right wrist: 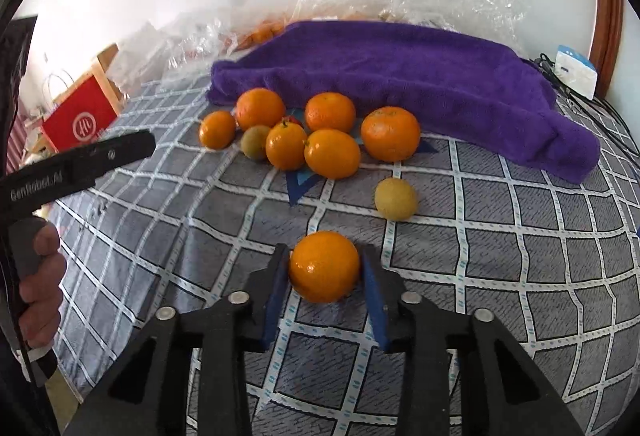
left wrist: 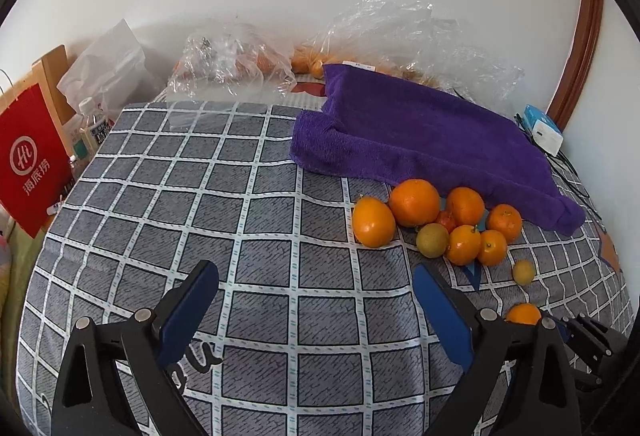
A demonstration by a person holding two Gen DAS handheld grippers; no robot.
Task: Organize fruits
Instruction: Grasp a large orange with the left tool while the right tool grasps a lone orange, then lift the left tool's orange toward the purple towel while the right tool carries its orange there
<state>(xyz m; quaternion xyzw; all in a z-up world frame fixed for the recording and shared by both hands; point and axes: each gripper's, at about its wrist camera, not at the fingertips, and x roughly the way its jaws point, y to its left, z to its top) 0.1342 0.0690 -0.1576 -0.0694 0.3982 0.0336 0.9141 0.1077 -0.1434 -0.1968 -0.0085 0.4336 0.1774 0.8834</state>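
Right wrist view: right gripper (right wrist: 325, 268) is clamped on a lone orange (right wrist: 324, 266) lying on the checked cloth (right wrist: 520, 236), apart from the fruit pile (right wrist: 312, 132). Left gripper (left wrist: 316, 300) stands apart, empty. Step: pickup. Next: lift without squeezing harder.

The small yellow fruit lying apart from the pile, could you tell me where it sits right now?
In the right wrist view, the small yellow fruit lies alone on the checked cloth, right of centre, between the orange pile and the orange in the right gripper.
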